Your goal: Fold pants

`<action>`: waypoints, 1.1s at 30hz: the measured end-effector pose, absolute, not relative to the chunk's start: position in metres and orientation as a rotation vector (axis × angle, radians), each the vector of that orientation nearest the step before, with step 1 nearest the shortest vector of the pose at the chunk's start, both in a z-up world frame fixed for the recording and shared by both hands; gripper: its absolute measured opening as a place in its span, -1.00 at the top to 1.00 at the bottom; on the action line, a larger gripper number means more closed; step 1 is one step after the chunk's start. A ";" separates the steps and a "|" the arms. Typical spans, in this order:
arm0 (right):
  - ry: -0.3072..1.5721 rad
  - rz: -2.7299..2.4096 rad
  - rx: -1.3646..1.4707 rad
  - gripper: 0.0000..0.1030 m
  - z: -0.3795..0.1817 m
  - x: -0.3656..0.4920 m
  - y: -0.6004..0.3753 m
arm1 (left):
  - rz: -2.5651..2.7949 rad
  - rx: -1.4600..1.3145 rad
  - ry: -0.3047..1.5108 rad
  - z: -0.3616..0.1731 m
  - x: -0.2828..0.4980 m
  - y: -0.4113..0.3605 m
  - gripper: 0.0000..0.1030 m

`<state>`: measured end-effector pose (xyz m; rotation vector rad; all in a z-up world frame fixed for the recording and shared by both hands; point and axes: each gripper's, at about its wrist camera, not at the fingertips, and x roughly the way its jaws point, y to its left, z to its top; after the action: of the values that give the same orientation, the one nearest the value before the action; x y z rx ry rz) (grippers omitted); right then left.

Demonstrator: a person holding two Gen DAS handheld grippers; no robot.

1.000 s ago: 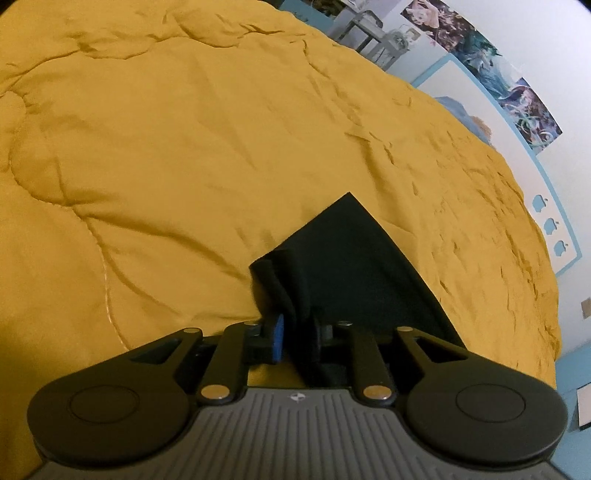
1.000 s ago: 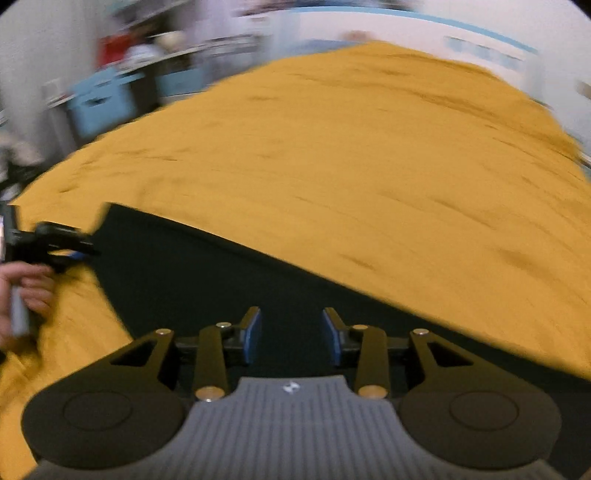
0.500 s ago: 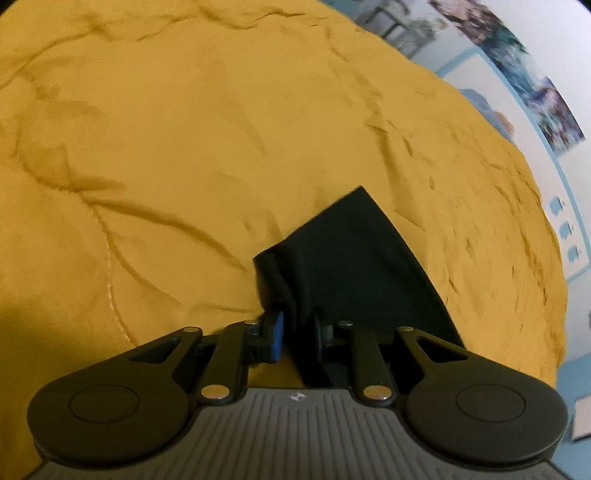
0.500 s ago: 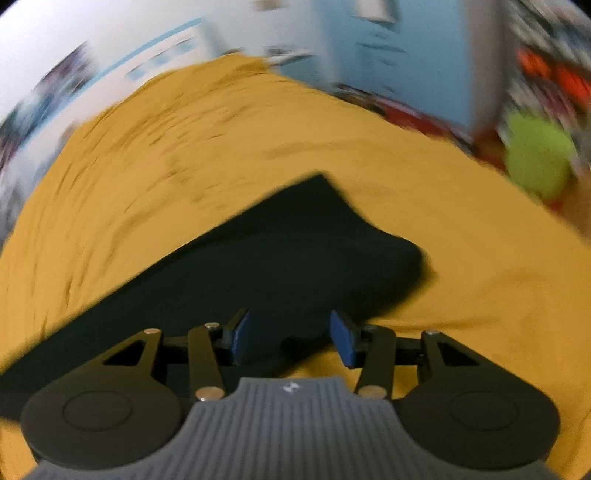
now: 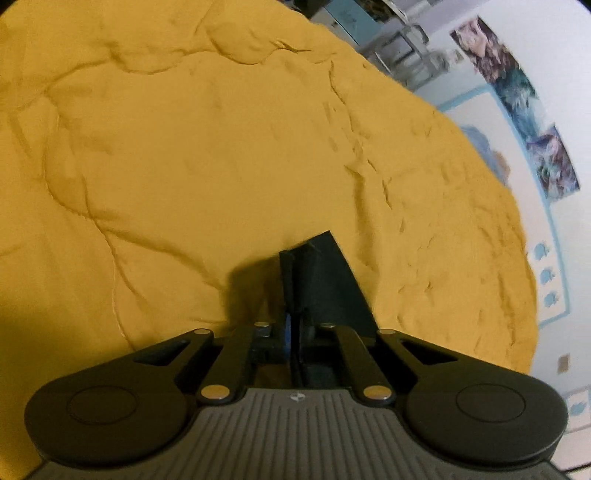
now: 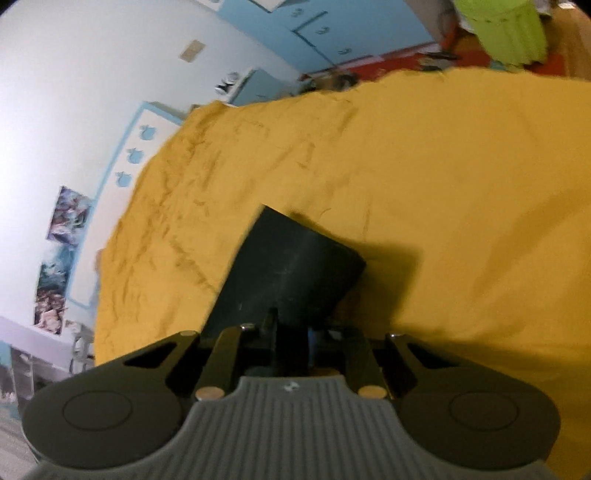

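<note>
The black pants [image 5: 325, 284] hang from my left gripper [image 5: 293, 332], which is shut on a fold of the fabric above the yellow bedspread [image 5: 221, 166]. In the right wrist view the pants [image 6: 291, 269] run forward from my right gripper [image 6: 291, 332], whose jaws are closed on the cloth. A flat corner of the pants sticks out ahead of each gripper. The rest of the garment is hidden below the grippers.
The wrinkled yellow bedspread [image 6: 443, 184] fills most of both views. A white wall with posters [image 5: 517, 85] and blue trim borders the bed. A lime green object [image 6: 498, 29] and blue cabinets [image 6: 332, 29] stand beyond the bed's far edge.
My right gripper was open over the pants, swung round and has shut on the fabric. My left gripper has lifted; the cloth ahead of it now looks narrower and tauter.
</note>
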<state>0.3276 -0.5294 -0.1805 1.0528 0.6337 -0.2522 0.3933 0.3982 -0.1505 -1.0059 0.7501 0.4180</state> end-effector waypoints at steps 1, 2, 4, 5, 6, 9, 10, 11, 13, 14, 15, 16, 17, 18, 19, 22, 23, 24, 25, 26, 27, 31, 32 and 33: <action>0.656 -0.253 1.038 0.80 -0.178 0.329 -0.530 | 0.423 -0.963 0.790 -0.153 0.397 0.396 0.93; 0.693 -0.260 1.016 0.77 -0.179 0.331 -0.529 | 0.431 -0.932 0.835 -0.159 0.400 0.395 0.92; 0.781 -0.290 0.992 0.64 -0.189 0.333 -0.531 | 0.462 -0.935 0.886 -0.176 0.399 0.397 0.88; 0.787 -0.303 1.005 0.64 -0.191 0.333 -0.531 | 0.463 -0.951 0.880 -0.182 0.396 0.399 0.77; 0.775 -0.310 0.990 0.57 -0.185 0.329 -0.529 | 0.460 -0.962 0.868 -0.187 0.394 0.401 0.73; 0.815 -0.373 0.704 0.49 -0.147 0.332 -0.498 | 0.445 -0.955 0.851 -0.194 0.392 0.401 0.72; 0.827 -0.404 0.569 0.40 -0.132 0.335 -0.482 | 0.446 -0.936 0.854 -0.193 0.394 0.399 0.72; 0.832 -0.434 0.403 0.31 -0.117 0.341 -0.458 | 0.449 -0.913 0.859 -0.192 0.396 0.397 0.72; 0.818 -0.421 0.240 0.17 -0.098 0.346 -0.420 | 0.458 -0.880 0.867 -0.189 0.401 0.394 0.72; 0.816 -0.391 0.200 0.17 -0.091 0.351 -0.400 | 0.462 -0.868 0.873 -0.187 0.403 0.393 0.72; 0.823 -0.353 0.171 0.15 -0.087 0.357 -0.380 | 0.466 -0.861 0.878 -0.186 0.403 0.394 0.72; 0.831 -0.318 0.151 0.11 -0.084 0.364 -0.360 | 0.467 -0.860 0.882 -0.186 0.403 0.394 0.72; 0.836 -0.285 0.134 0.08 -0.081 0.372 -0.340 | 0.467 -0.863 0.885 -0.185 0.404 0.396 0.71; 0.841 -0.246 0.115 0.03 -0.079 0.379 -0.318 | 0.465 -0.869 0.886 -0.184 0.404 0.398 0.71; 0.847 -0.208 0.102 0.02 -0.078 0.384 -0.299 | 0.464 -0.877 0.885 -0.184 0.404 0.399 0.71; 0.861 -0.096 0.063 0.01 -0.077 0.402 -0.238 | 0.450 -0.896 0.877 -0.185 0.400 0.400 0.71; 0.865 -0.067 0.053 0.01 -0.078 0.403 -0.219 | 0.443 -0.898 0.876 -0.186 0.399 0.400 0.71; 0.871 -0.037 0.039 0.01 -0.080 0.408 -0.200 | 0.437 -0.900 0.875 -0.187 0.399 0.401 0.70; 0.877 -0.012 0.023 0.01 -0.083 0.412 -0.183 | 0.431 -0.904 0.873 -0.189 0.398 0.402 0.70; 0.882 0.014 0.014 0.01 -0.083 0.410 -0.167 | 0.425 -0.909 0.873 -0.190 0.398 0.403 0.70; 0.890 0.044 0.009 0.01 -0.086 0.414 -0.151 | 0.419 -0.910 0.873 -0.190 0.399 0.404 0.70; 0.913 0.120 -0.032 0.01 -0.096 0.421 -0.092 | 0.394 -0.870 0.882 -0.188 0.401 0.405 0.70; 0.917 0.138 -0.041 0.01 -0.098 0.423 -0.078 | 0.387 -0.860 0.884 -0.187 0.402 0.405 0.70; 0.920 0.154 -0.049 0.01 -0.100 0.426 -0.067 | 0.378 -0.851 0.886 -0.187 0.404 0.405 0.70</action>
<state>0.4256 -0.0672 -0.0999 -0.0489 0.9196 0.1537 0.4039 0.4051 -0.1874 -0.8514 0.8860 0.3776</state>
